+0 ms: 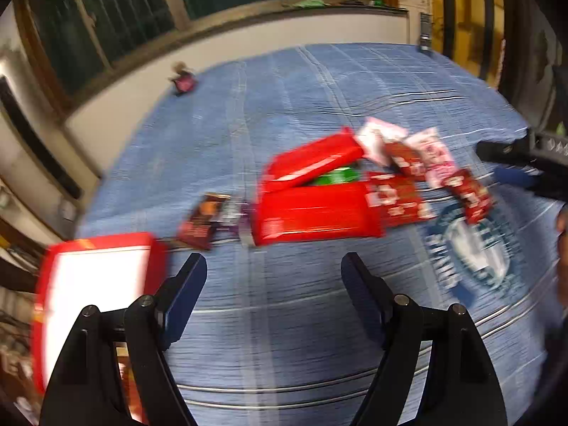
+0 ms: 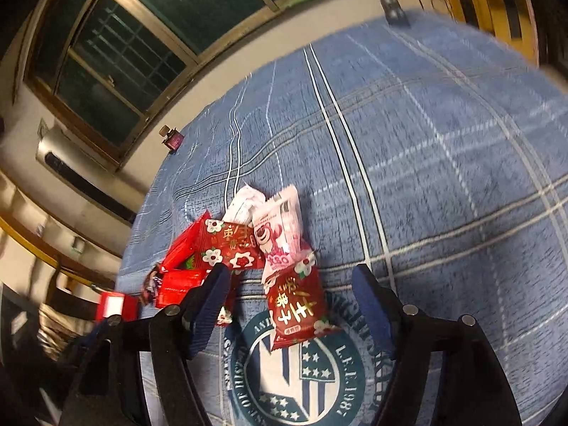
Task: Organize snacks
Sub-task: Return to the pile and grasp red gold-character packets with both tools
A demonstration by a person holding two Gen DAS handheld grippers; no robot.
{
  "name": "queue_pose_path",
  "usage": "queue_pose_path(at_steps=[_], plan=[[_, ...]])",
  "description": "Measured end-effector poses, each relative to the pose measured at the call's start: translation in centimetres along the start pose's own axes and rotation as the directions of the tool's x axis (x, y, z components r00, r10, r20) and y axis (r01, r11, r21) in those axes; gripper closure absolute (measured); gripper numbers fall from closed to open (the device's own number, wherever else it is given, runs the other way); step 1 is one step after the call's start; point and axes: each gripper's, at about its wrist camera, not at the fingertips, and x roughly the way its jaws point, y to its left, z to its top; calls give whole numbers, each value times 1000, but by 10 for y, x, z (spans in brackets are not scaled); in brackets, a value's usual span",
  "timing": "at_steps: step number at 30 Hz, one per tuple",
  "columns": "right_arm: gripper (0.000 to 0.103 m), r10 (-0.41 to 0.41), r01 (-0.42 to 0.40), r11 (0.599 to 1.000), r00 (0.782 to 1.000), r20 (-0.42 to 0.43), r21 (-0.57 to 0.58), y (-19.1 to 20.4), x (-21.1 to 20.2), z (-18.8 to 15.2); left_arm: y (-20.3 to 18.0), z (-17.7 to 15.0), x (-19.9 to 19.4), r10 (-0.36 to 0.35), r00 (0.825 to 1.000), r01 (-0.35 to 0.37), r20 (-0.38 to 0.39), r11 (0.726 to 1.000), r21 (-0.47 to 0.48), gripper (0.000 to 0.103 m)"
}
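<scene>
A red box (image 1: 312, 213) stands open on the blue cloth, its lid (image 1: 312, 159) tilted back and a green packet (image 1: 333, 177) inside. Right of it lie red packets (image 1: 394, 198) and a pink one (image 1: 436, 159); dark brown packets (image 1: 206, 220) lie to its left. My left gripper (image 1: 273, 269) hangs open and empty in front of the box. My right gripper (image 2: 291, 269) is open above a red packet (image 2: 298, 309), its pads clear of it. Behind that packet lie a pink bear packet (image 2: 280, 234), another red packet (image 2: 230, 245) and a white one (image 2: 245, 202).
A red-and-white box (image 1: 96, 284) sits at the cloth's left edge. A round crest (image 2: 301, 365) is printed on the blue plaid cloth (image 2: 443, 142). A small magenta object (image 1: 184, 81) lies by the far wall under the windows. The right gripper's fingers (image 1: 514, 163) show at the right edge.
</scene>
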Motion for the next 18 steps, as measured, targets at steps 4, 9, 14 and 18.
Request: queue_pose_path(at_steps=[4,9,14,18], plan=[[37,-20,19,1000,999,-29,-13,0,5,-3,-31,13,4,-41,999,40,6,998,52,25],[38,-5,5,1000,999,-44,-3,-3,5,-3,-60,28,13,-65,998,64,1,994,85,25],[40,-8,8,1000,996,-89,1,-6,14,-4,-80,34,28,-52,998,55,-28,990,130,25],[40,-16,13,1000,994,-109,-24,-2,19,-5,-87,34,40,-55,998,59,-34,987,147,25]])
